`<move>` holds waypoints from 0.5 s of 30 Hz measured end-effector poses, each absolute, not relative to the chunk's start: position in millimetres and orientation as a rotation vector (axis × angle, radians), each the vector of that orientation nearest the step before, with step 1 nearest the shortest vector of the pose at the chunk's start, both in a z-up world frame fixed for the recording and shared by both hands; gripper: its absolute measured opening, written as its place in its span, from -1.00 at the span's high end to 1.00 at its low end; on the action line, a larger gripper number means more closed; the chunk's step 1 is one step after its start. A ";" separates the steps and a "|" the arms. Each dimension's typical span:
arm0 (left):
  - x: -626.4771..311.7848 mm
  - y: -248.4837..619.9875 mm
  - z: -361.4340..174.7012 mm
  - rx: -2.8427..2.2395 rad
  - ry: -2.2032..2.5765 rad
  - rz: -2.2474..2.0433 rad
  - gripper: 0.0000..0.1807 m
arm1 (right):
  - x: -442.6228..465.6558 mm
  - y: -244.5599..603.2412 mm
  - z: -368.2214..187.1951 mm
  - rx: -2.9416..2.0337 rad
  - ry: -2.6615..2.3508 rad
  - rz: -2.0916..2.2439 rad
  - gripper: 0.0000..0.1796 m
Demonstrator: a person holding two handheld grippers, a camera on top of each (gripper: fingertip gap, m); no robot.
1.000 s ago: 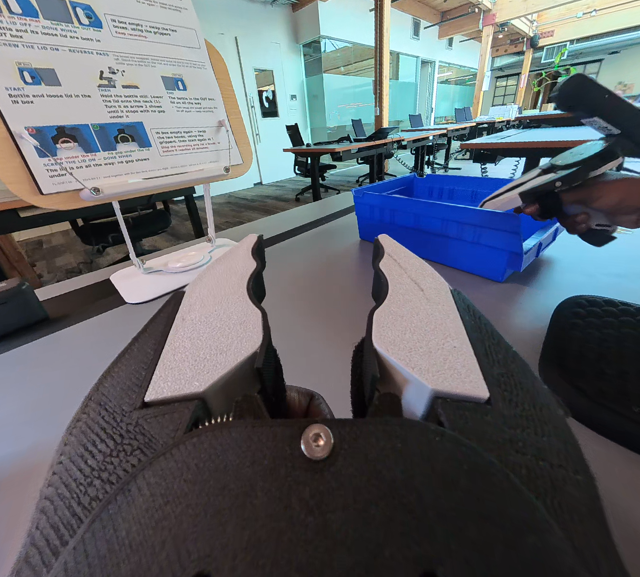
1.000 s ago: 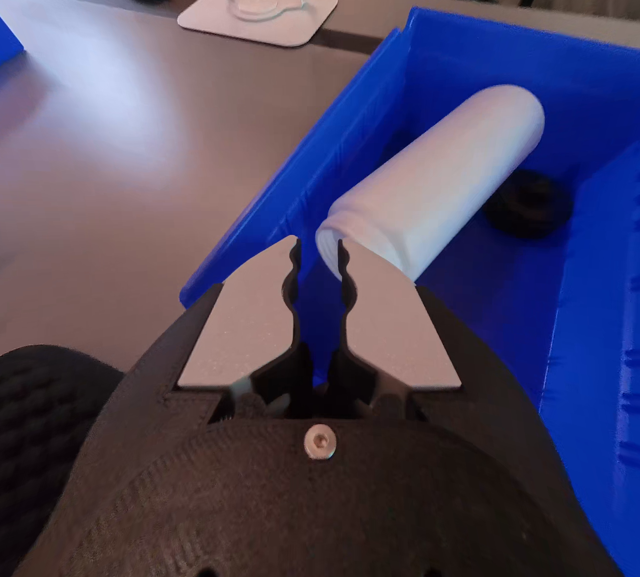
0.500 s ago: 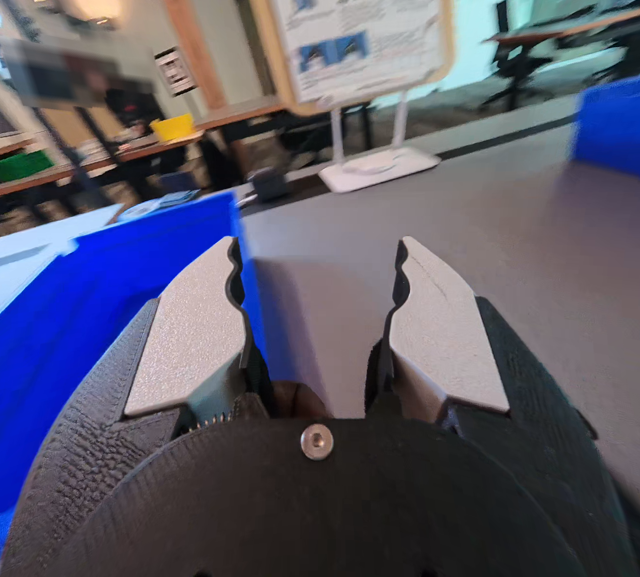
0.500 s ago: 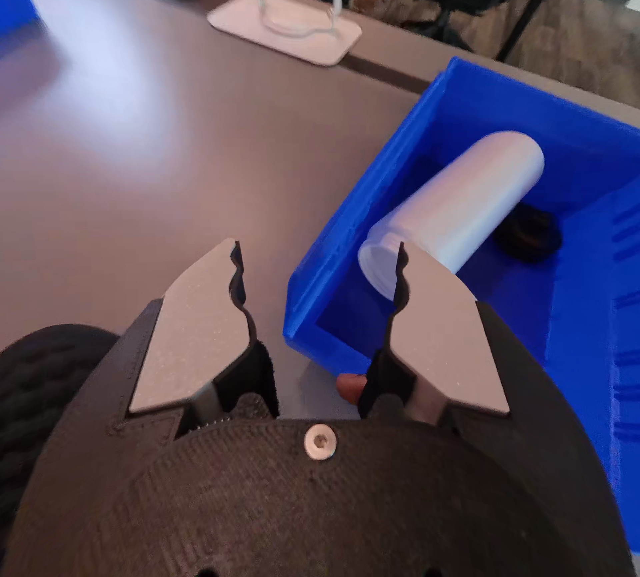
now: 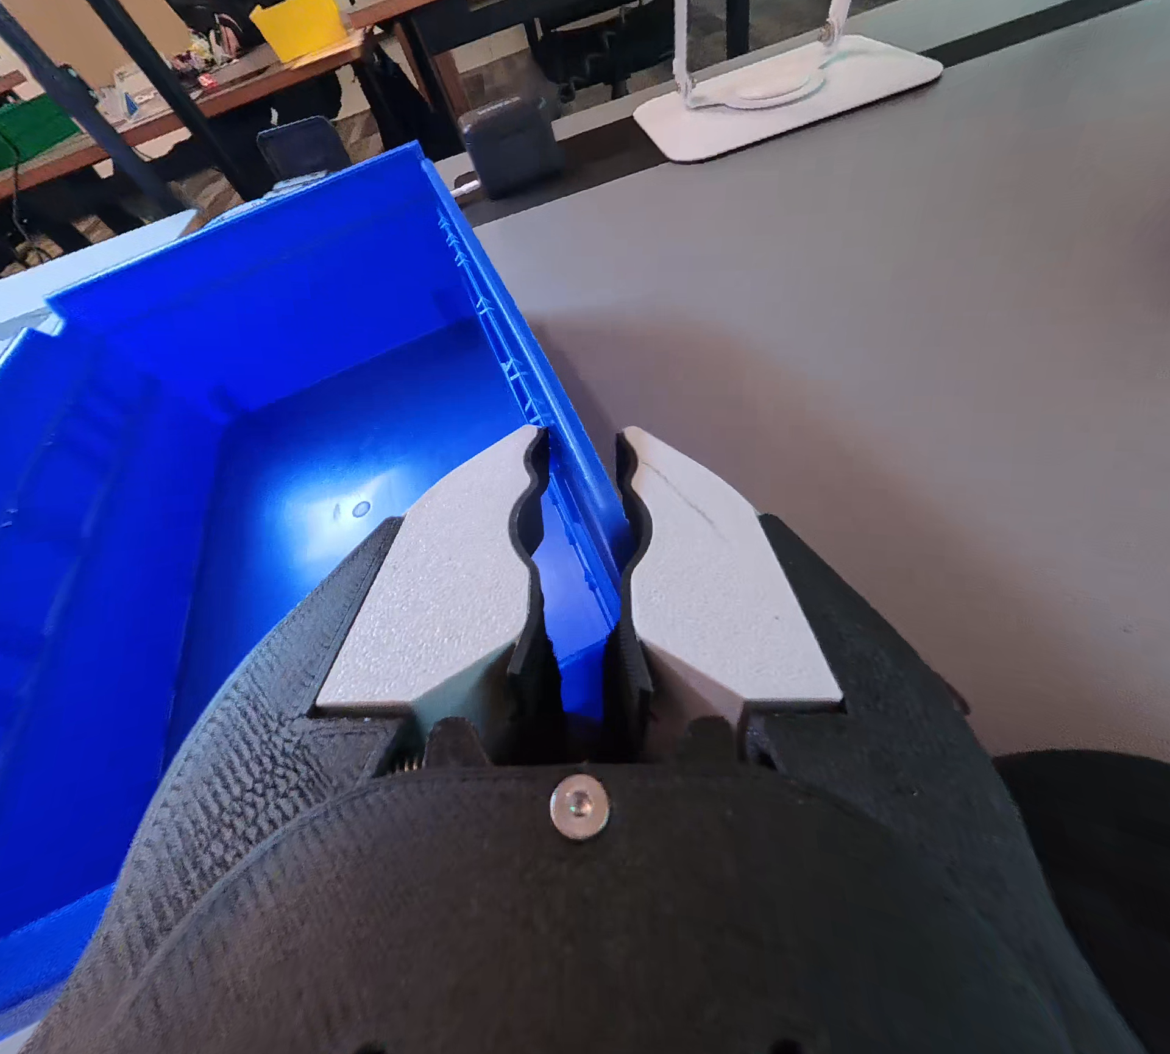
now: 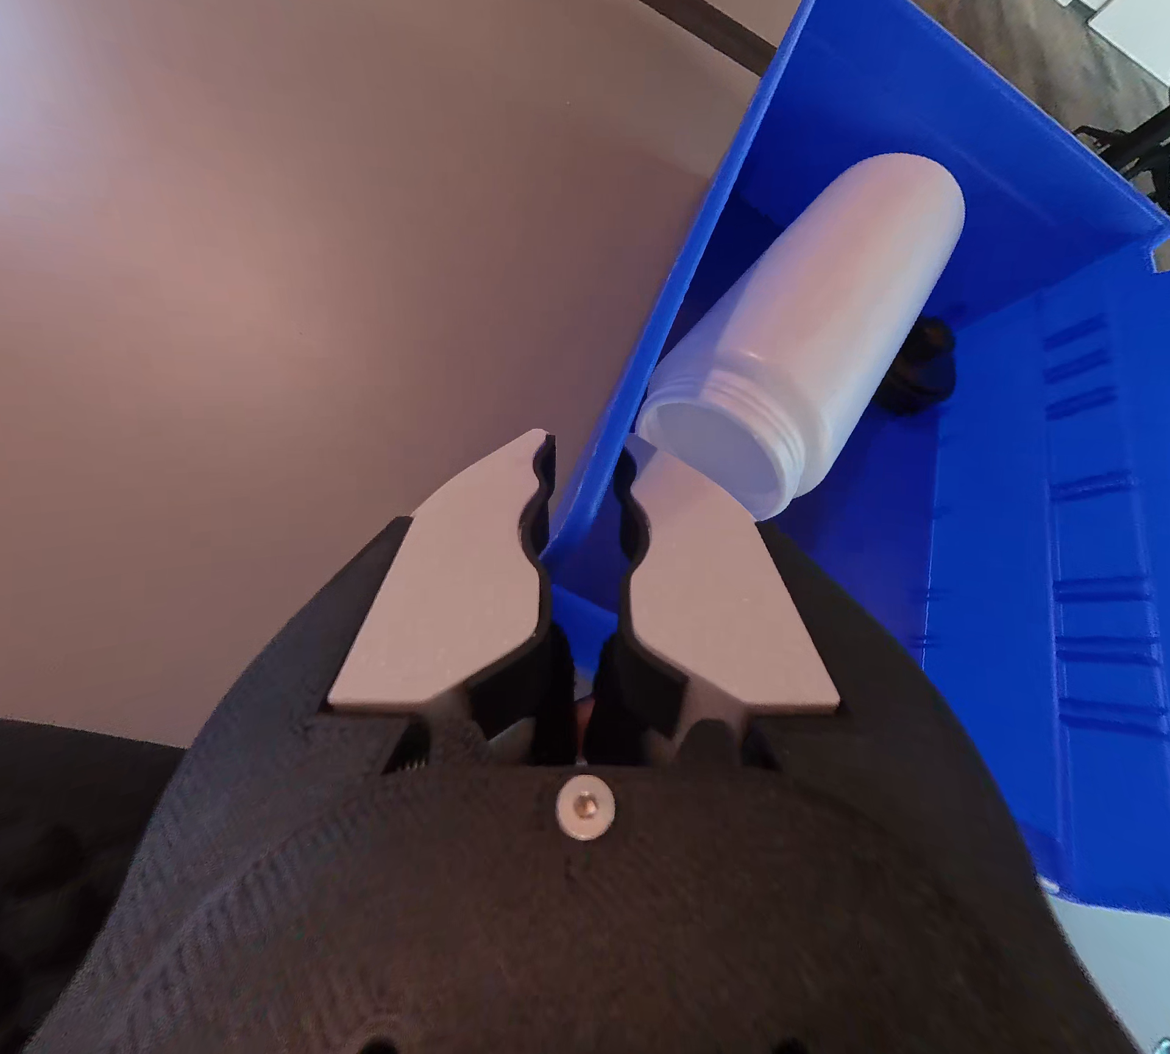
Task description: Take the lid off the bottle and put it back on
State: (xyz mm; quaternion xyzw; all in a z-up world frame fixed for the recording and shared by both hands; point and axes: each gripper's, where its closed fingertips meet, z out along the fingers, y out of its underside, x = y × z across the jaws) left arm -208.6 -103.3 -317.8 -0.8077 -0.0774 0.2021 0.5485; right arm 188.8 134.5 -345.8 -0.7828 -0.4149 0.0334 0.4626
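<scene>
A white bottle (image 6: 823,314) without its lid lies on its side in a blue bin (image 6: 886,74), its open threaded mouth towards me. The black lid (image 6: 921,371) lies loose behind it near the bin's far wall. My right gripper (image 6: 585,444) is shut on that bin's left wall near the front corner. In the left wrist view a second blue bin (image 5: 253,289) stands empty. My left gripper (image 5: 582,441) is shut on its right wall.
Both bins stand on a grey table (image 5: 886,390). A white stand base (image 5: 791,93) sits at the table's far edge, with two small dark boxes (image 5: 509,144) to its left. Desks, chairs and a yellow bin (image 5: 297,20) are beyond the table. My right fingertips sit around 45 cm from my left ones.
My left gripper swung left from the stand to the empty bin and closed on its right wall. My right gripper opened, shifted left and closed on the other bin's left wall.
</scene>
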 end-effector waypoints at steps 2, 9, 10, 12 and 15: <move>-204.5 -95.1 -318.0 -1.921 -0.165 0.489 0.77 | 183.8 131.6 -345.6 -1.917 -1.021 0.099 0.80; -173.7 -65.4 -319.2 -1.951 -0.029 0.440 0.76 | 150.8 113.0 -345.7 -1.877 -1.106 0.164 0.76; -167.9 -60.9 -319.2 -1.950 -0.011 0.422 0.76 | 144.5 109.6 -345.7 -1.866 -1.118 0.185 0.75; -155.7 -51.3 -319.4 -1.945 0.014 0.380 0.76 | 130.4 101.8 -345.6 -1.843 -1.135 0.248 0.73; -135.1 -35.8 -319.4 -1.931 0.049 0.327 0.75 | 107.8 87.5 -345.4 -1.804 -1.170 0.351 0.67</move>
